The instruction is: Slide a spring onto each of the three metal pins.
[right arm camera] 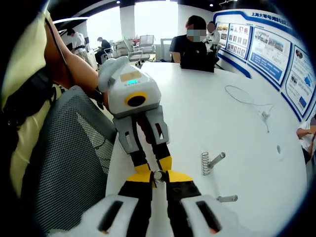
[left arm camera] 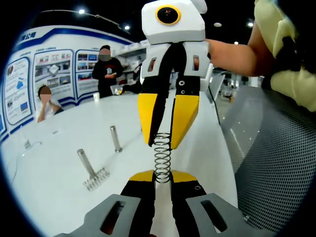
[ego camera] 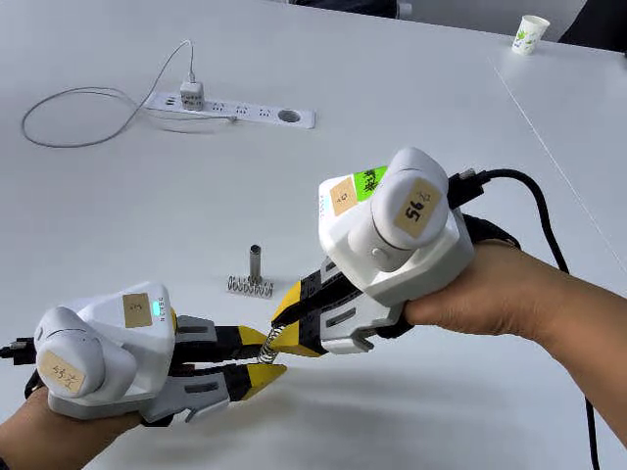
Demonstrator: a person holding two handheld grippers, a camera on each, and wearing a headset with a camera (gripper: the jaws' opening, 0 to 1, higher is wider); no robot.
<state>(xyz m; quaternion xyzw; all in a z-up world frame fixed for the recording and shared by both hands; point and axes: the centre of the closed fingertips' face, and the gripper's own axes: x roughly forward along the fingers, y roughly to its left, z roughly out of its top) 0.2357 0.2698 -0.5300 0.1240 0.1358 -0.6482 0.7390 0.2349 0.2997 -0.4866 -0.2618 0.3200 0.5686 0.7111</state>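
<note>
A short steel spring (ego camera: 269, 345) hangs in the air between both grippers. My left gripper (ego camera: 263, 364) comes in from the lower left and is shut on the spring's near end (left arm camera: 162, 165). My right gripper (ego camera: 290, 321) reaches down from the right and pinches the other end, its yellow fingers (left arm camera: 185, 116) closed on the top coils. Seen end-on, the spring (right arm camera: 158, 175) sits between the right gripper's tips (right arm camera: 158, 178). On the table behind stands a metal pin (ego camera: 255, 261) with another spring (ego camera: 250, 286) lying at its foot. A second pin (left arm camera: 116, 138) stands farther back.
A white power strip (ego camera: 235, 111) with a plugged charger and looped cable lies at the far left of the white table (ego camera: 118, 215). A paper cup (ego camera: 531, 32) stands at the far right. People (right arm camera: 193, 47) sit at the table's far end. A mesh chair (right arm camera: 74, 148) is close by.
</note>
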